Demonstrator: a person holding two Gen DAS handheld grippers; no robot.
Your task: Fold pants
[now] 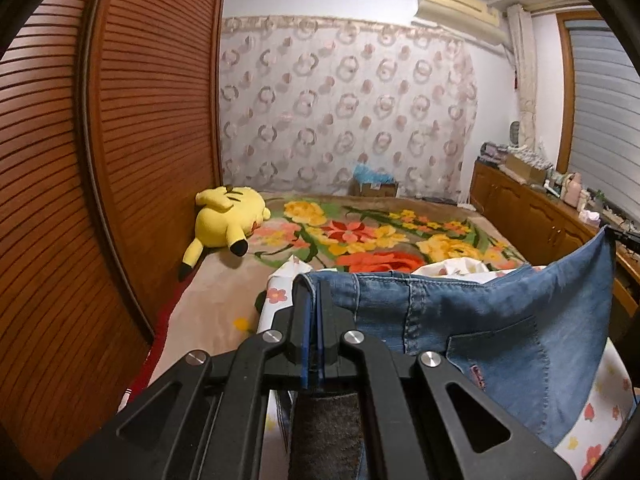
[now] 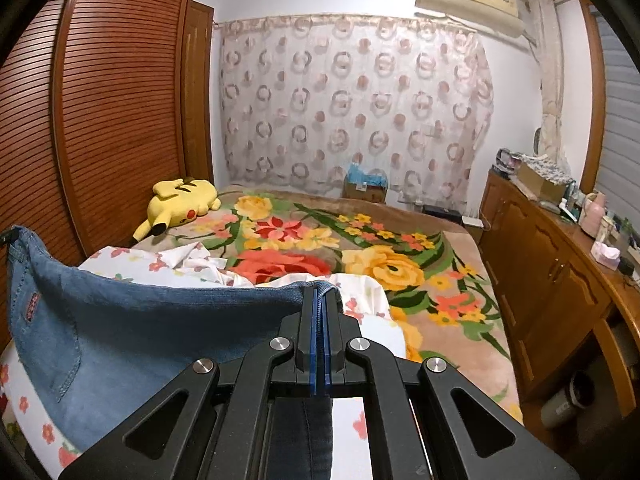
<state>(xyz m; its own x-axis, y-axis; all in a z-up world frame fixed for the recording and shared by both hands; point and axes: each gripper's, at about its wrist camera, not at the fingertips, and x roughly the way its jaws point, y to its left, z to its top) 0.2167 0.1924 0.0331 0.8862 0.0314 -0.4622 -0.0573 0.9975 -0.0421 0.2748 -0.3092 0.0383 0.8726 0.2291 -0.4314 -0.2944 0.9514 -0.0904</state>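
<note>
Blue denim pants hang stretched between my two grippers above the bed. My left gripper is shut on one edge of the pants, cloth pinched between its blue pads. The far corner of the pants rises at the right of the left wrist view, where the other gripper's tip shows. My right gripper is shut on the other edge of the pants. A back pocket with a small red label faces the camera in the right wrist view.
A white sheet with small flowers lies under the pants on a floral blanket. A yellow plush toy lies by the slatted wooden wardrobe. A wooden cabinet with clutter stands at the right. A curtain hangs at the back.
</note>
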